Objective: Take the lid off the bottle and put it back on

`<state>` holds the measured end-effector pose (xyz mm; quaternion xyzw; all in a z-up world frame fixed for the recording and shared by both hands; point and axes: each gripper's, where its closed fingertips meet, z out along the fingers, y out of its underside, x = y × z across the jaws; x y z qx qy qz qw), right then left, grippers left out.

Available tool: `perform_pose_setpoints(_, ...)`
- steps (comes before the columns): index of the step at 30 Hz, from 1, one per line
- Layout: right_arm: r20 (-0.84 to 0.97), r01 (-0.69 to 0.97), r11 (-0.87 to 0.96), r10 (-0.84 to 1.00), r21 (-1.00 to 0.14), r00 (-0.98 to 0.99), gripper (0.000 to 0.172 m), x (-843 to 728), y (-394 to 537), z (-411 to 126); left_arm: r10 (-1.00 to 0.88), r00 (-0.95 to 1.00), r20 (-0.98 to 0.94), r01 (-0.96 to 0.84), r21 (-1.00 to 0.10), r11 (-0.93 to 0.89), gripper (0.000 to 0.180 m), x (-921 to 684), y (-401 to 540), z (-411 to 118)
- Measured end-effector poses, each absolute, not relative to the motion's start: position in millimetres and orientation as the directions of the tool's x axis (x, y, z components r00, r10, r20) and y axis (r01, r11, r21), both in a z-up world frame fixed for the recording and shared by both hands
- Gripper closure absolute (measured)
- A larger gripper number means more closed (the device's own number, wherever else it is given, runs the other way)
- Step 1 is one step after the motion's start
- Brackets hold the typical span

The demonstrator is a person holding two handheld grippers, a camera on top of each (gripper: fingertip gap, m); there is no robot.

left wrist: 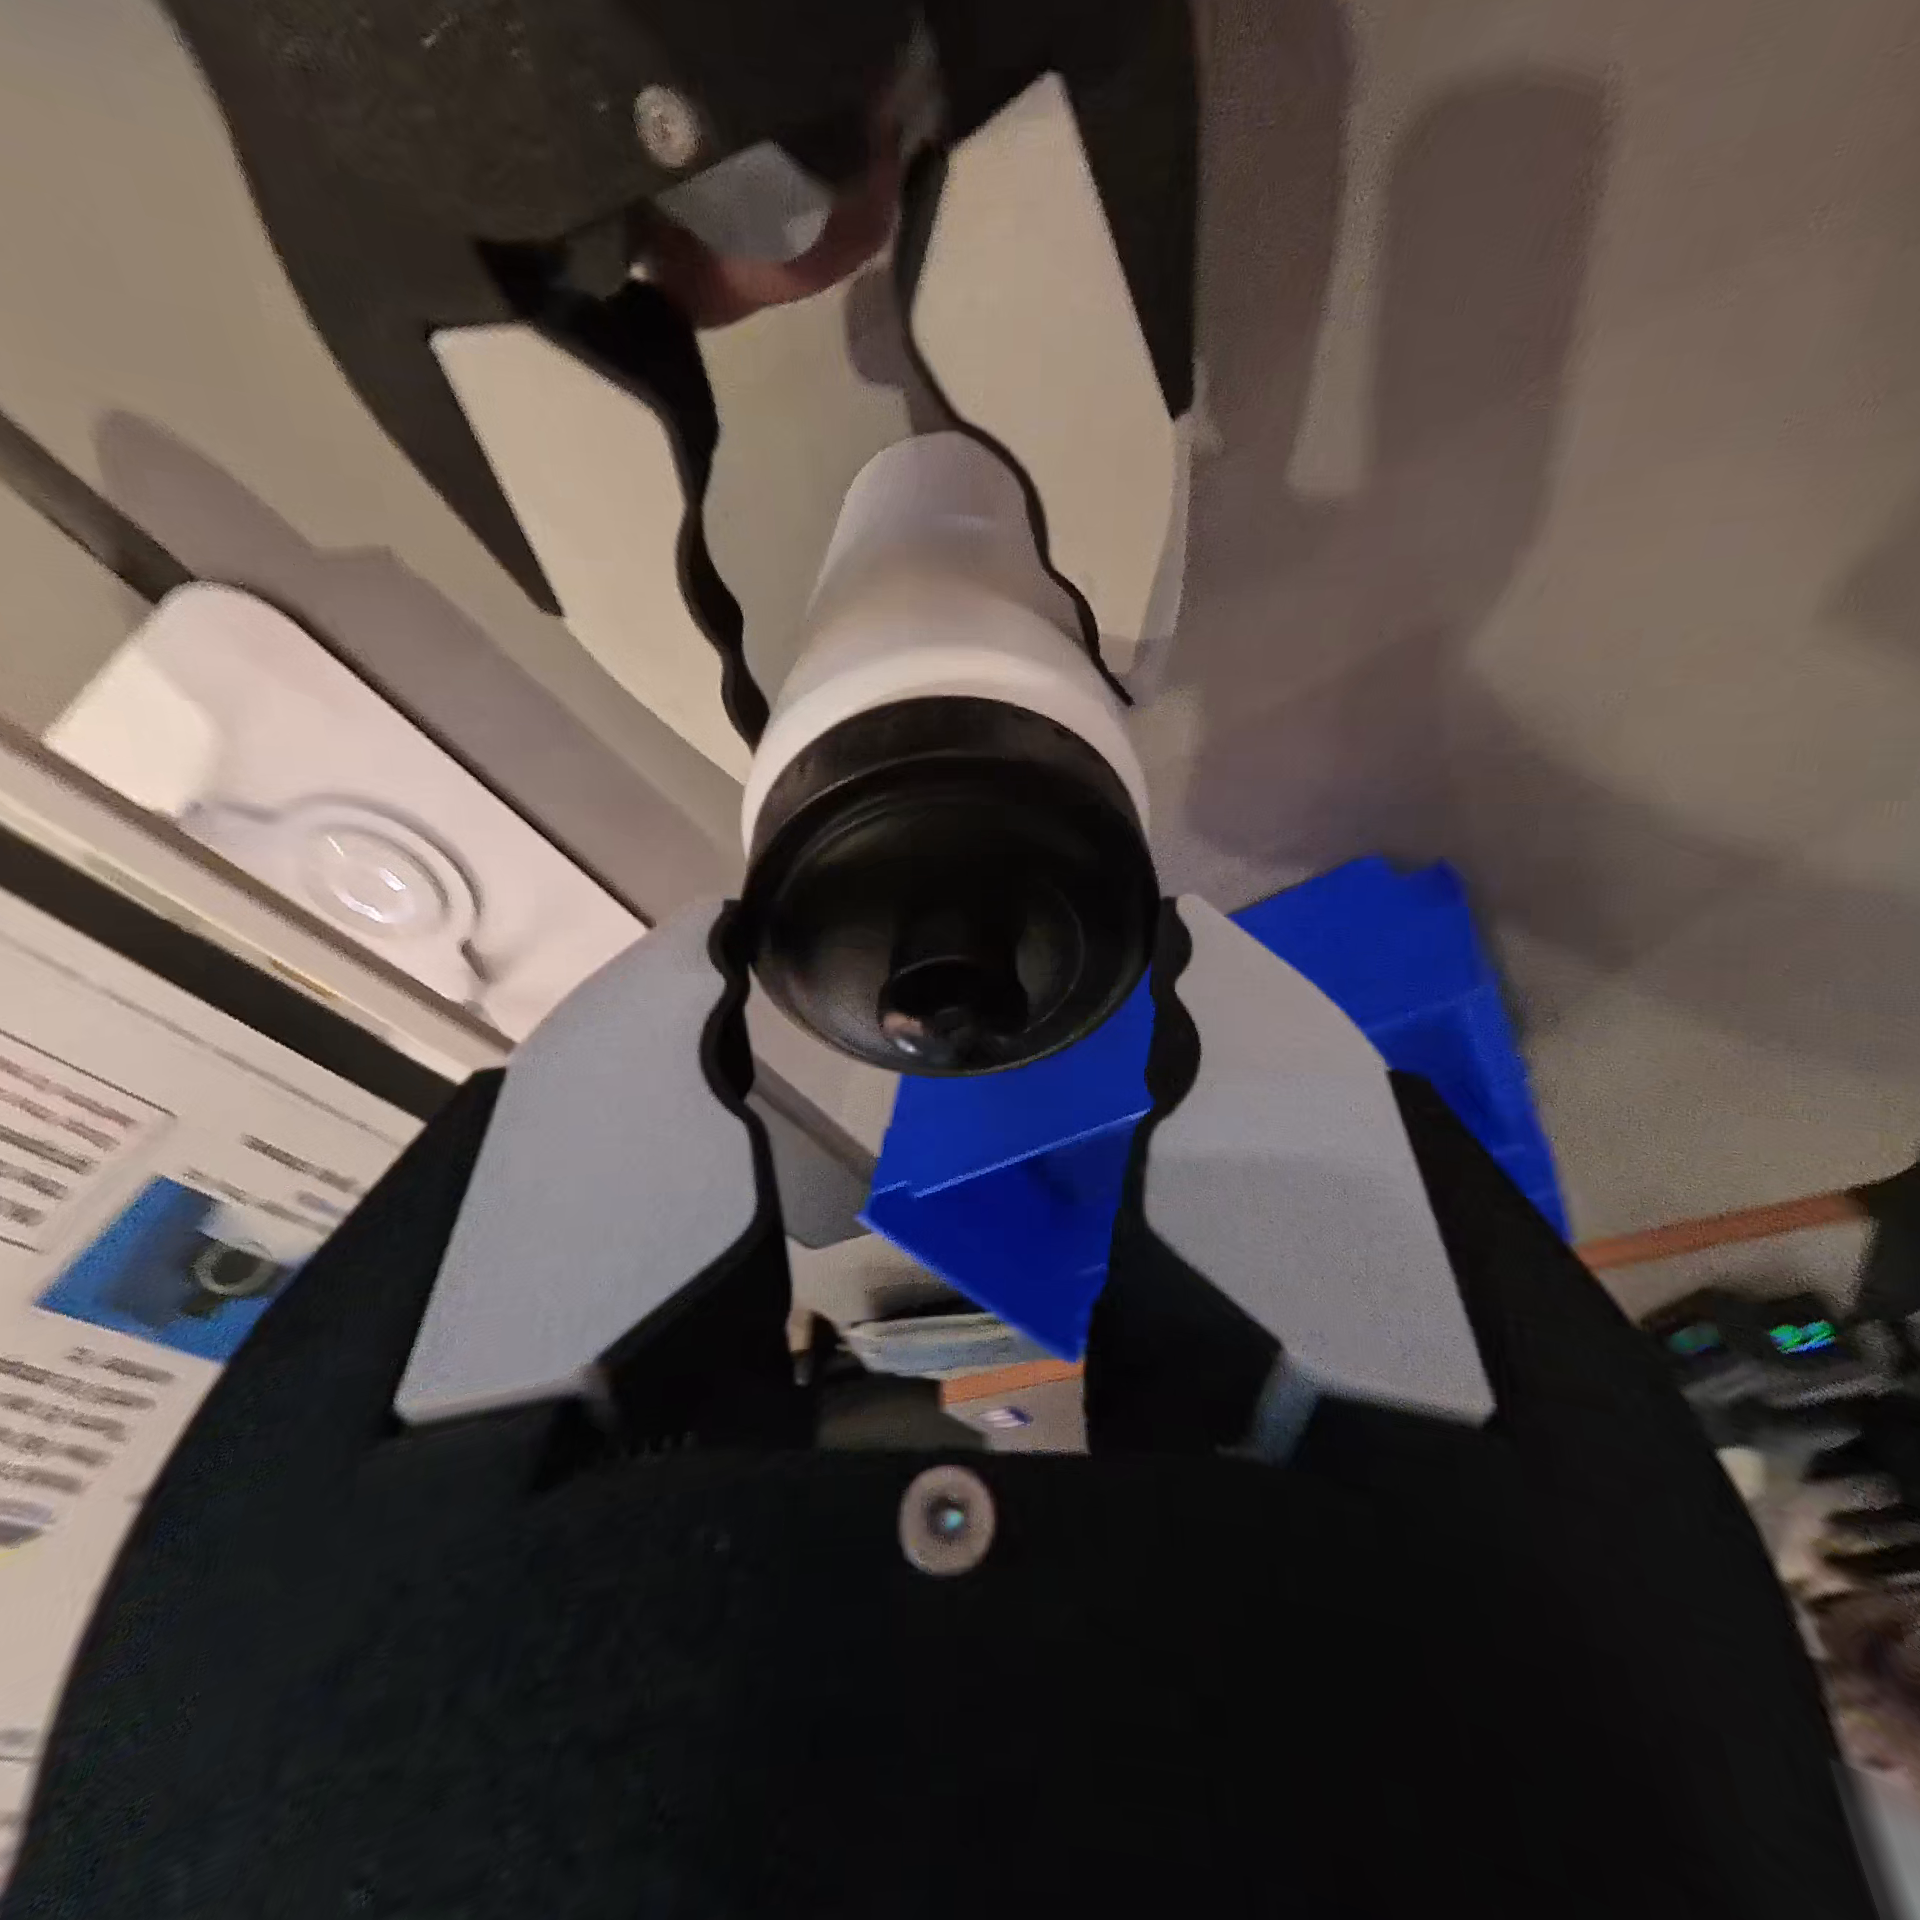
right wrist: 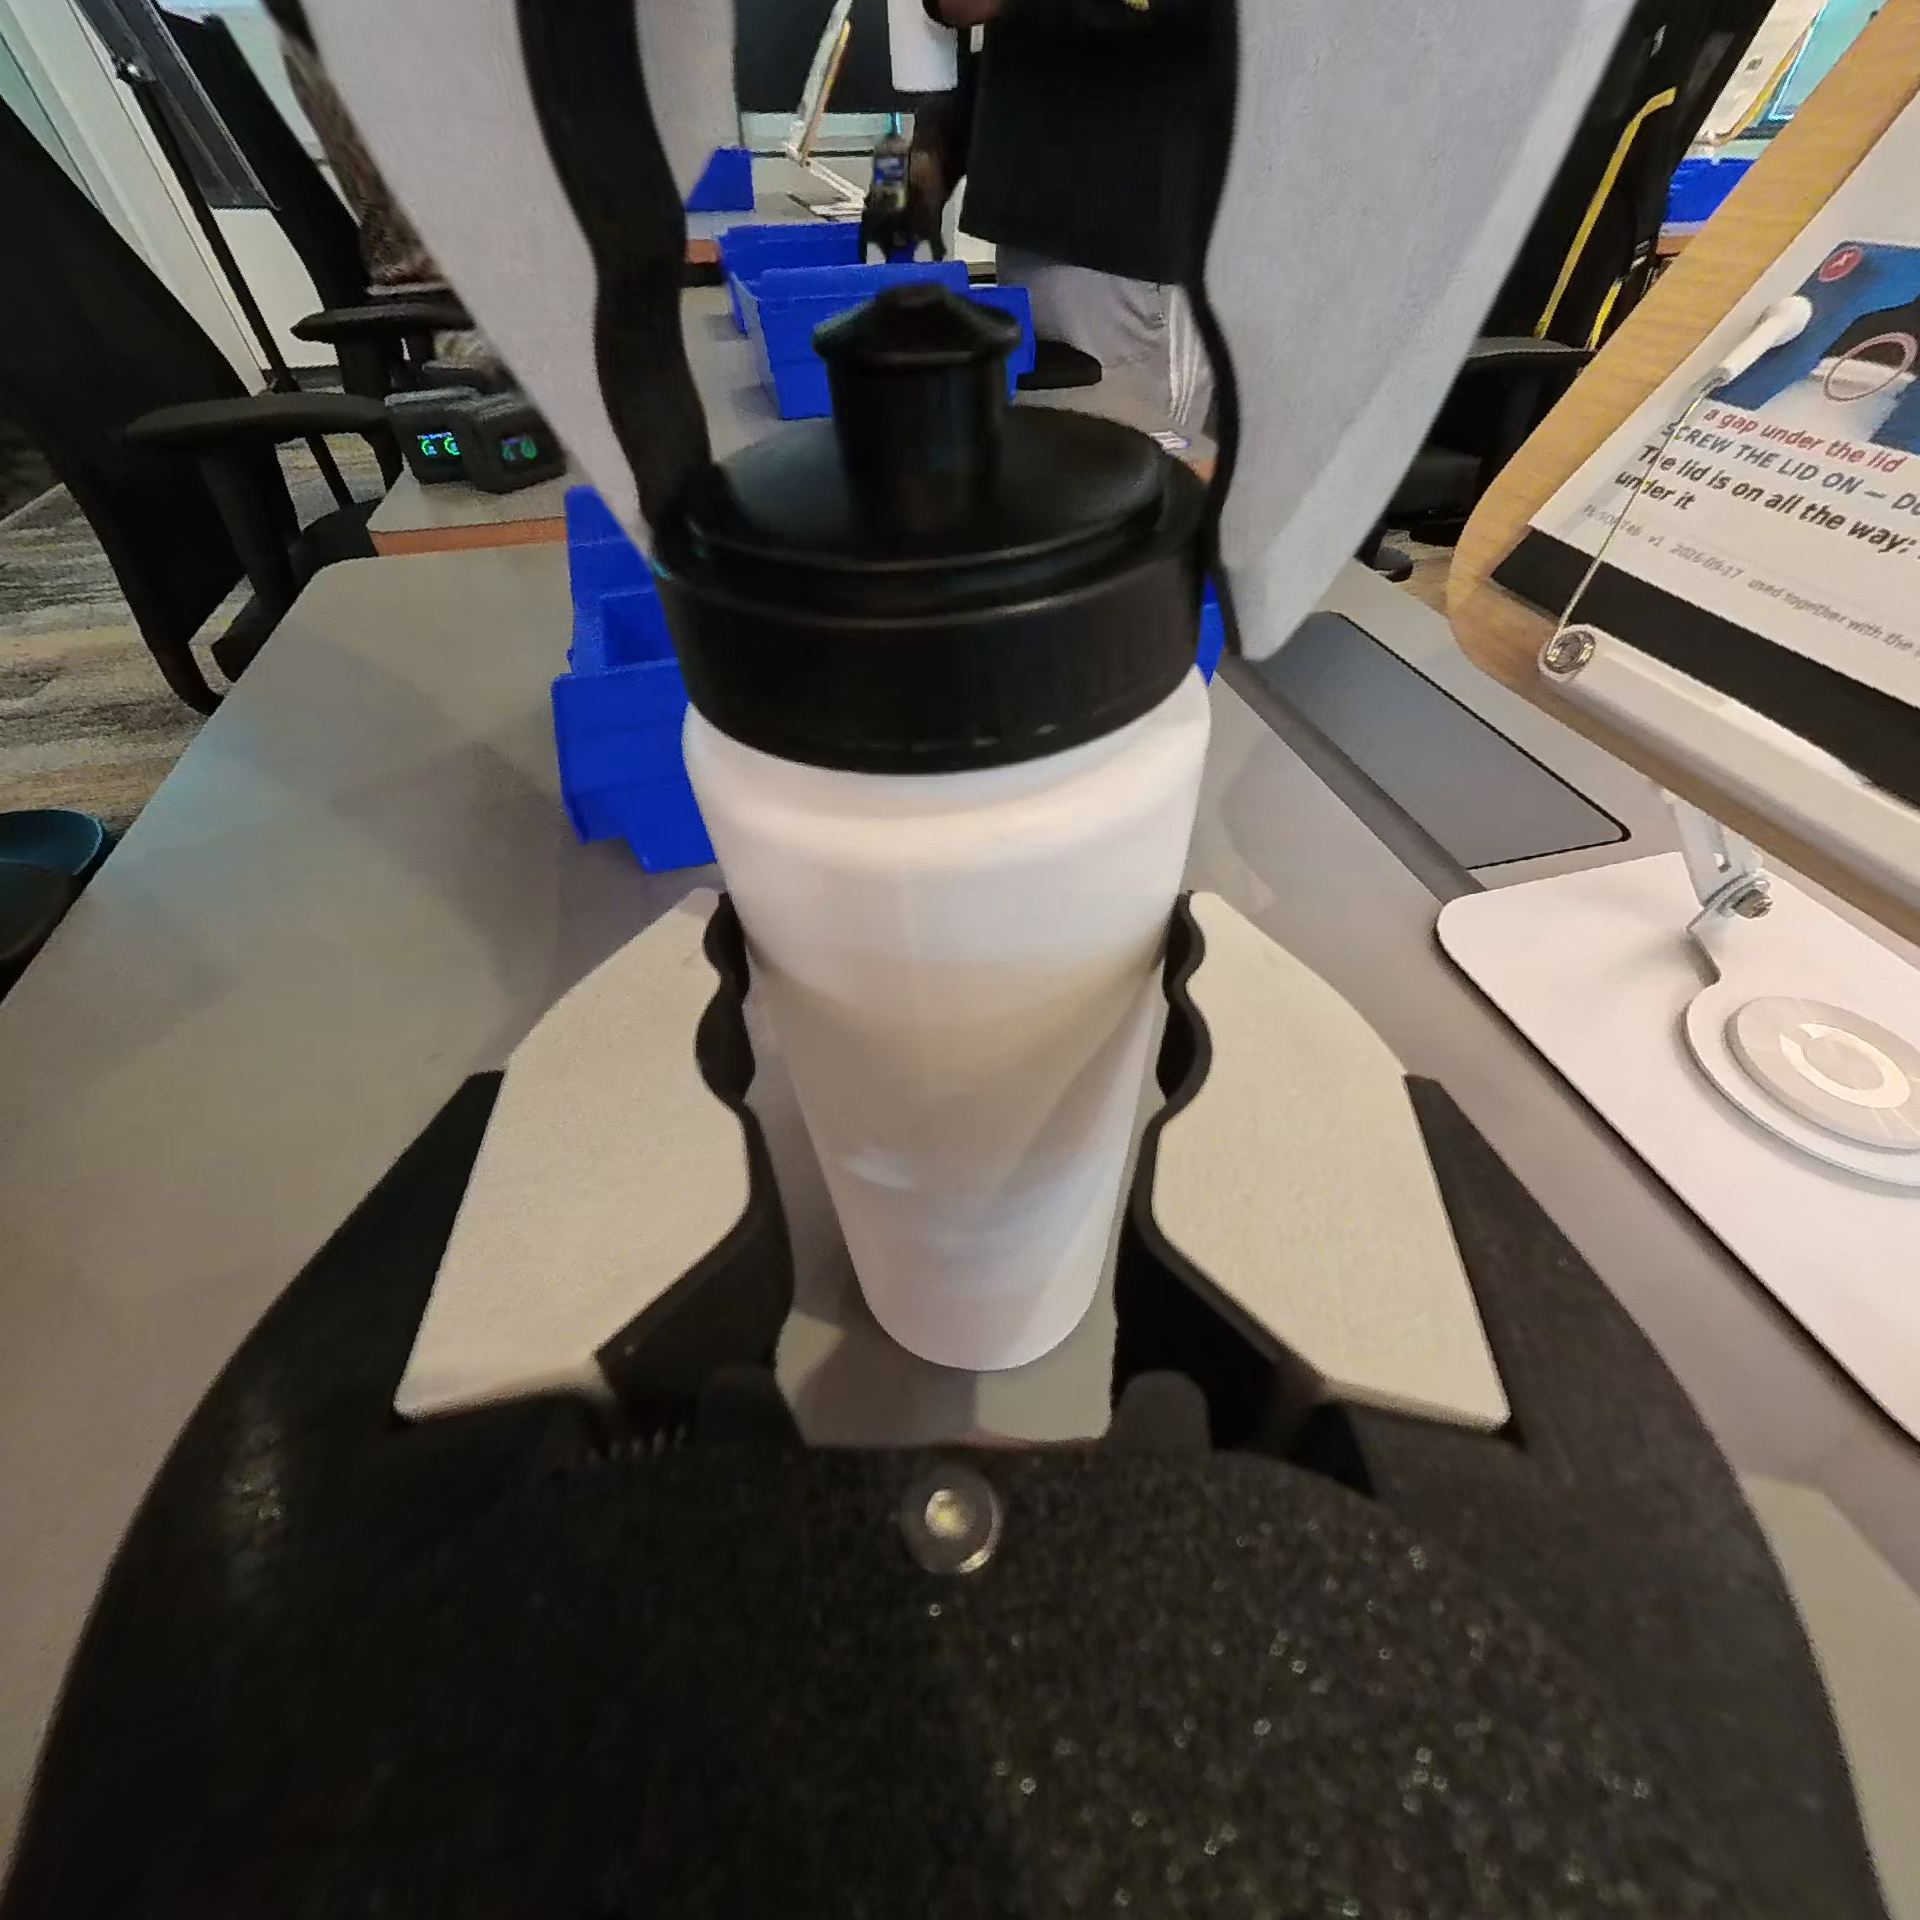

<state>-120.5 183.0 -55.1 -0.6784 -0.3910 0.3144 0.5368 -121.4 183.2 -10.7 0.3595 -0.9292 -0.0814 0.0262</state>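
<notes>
Item 1. Bottle (right wrist: 951,997): white, upright on the grey table (right wrist: 312,831), dead centre of my right wrist view. I keep it standing so the lid faces straight up at my other tool.

Item 2. Right gripper (right wrist: 951,997): both wavy black pads are pressed into the bottle's waist, at 9 and 3 o'clock of the body. I judge this grip is there to stop the bottle turning while the lid is worked.

Item 3. Lid (left wrist: 951,894): black, with a spout in the middle, seated on the bottle's neck with no gap that I can see. In the left wrist view it lies end-on, just above centre.

Item 4. Left gripper (left wrist: 951,987): comes down from 12 o'clock over the bottle, fingers straddling the lid's rim at 9 and 3 o'clock. The pads sit right at the rim and look closed on it, though blur leaves me unsure how firmly they bite. Placed so that a twist of my wrist would turn the lid about the bottle's axis.

Item 5. Blue bin (right wrist: 623,717): behind the bottle, at 9 to 10 o'clock of it, apart from both tools.

Item 6. Instruction sheet on a white stand (right wrist: 1766,499): at 2 o'clock, well apart from the bottle; kept to the side so it clears my arms.

Status, by my judgement: lid on; whether it is about to come off or has just gone back on, I cannot tell.
</notes>
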Motion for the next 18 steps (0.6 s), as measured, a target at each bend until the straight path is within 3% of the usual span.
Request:
perform_pose_setpoints(5,-0.024,0.178,-0.132,0.862,-0.975,0.506,0.095,-118.5,185.2,-55.4,-0.713,-0.701,-0.016,-0.707,0.152,0.691,0.106,-119.2,185.7,-9.7)
perform_pose_setpoints(8,-0.030,0.174,-0.138,0.859,-0.975,0.512,0.095,-117.8,186.1,-55.6,-0.862,-0.503,-0.065,-0.863,0.091,0.497,0.099,-117.3,189.3,-5.2)
perform_pose_setpoints(13,-0.027,0.178,-0.137,0.858,-0.975,0.513,0.095,-117.4,186.2,-56.0,-0.994,-0.112,-0.004,-0.979,-0.172,0.111,0.092,-106.4,171.6,0.2)
perform_pose_setpoints(15,-0.024,0.182,-0.136,0.858,-0.974,0.513,0.095,-117.4,186.0,-56.1,-0.995,0.092,-0.027,-0.976,-0.199,-0.084,0.088,-108.0,179.3,-7.2)
perform_pose_setpoints(18,-0.026,0.179,-0.137,0.857,-0.974,0.514,0.095,-117.2,186.1,-56.2,-0.979,0.167,-0.114,-0.972,-0.187,-0.143,0.089,-115.5,188.9,-19.8)
